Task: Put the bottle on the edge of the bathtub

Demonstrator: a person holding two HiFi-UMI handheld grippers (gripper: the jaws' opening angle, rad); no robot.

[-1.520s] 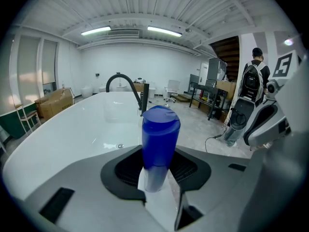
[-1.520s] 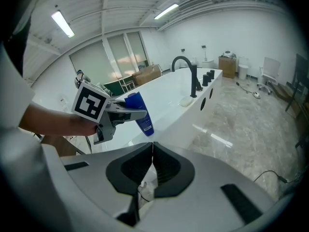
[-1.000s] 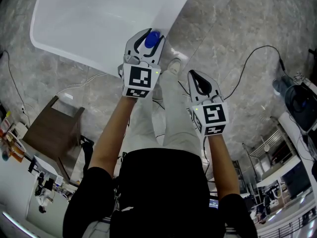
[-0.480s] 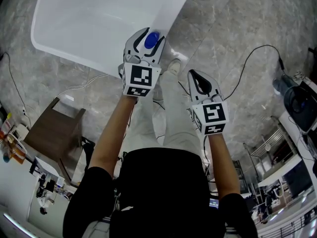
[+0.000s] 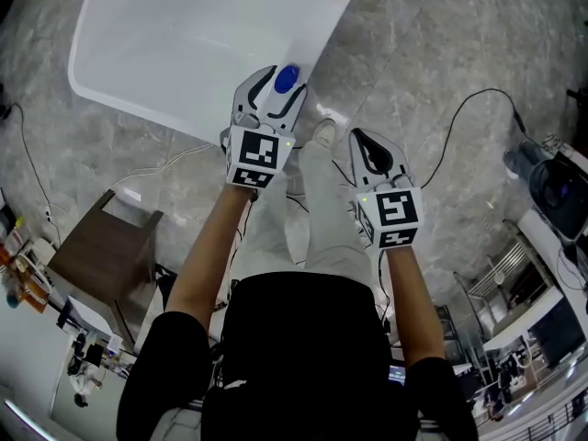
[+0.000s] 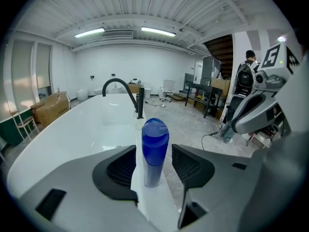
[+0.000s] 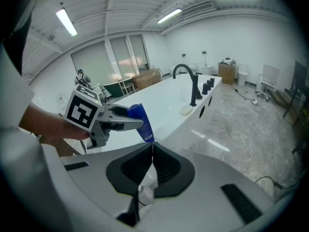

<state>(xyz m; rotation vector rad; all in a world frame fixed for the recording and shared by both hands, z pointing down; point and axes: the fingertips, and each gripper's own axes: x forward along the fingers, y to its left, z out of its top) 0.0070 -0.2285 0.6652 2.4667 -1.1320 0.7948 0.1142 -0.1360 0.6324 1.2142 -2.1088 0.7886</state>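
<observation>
One move left: your left claw [image 6: 153,161] has just been opening, with the bottle [image 6: 155,139] standing loose between its pads on the tub edge [image 6: 150,199]; pull straight back. Your right claw [image 7: 153,153] is closed.

Bathtub [image 5: 184,44] cut off by the head view's upper edge; bottle [image 5: 286,78] hidden beneath the left gripper [image 5: 278,88] except its blue cap.

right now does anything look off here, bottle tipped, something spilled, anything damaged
Nothing stands out. The blue bottle stands upright on the bathtub rim, with no spill showing around it. The left gripper has just been opening its jaws, which stand apart on either side of the bottle without pressing it.
</observation>
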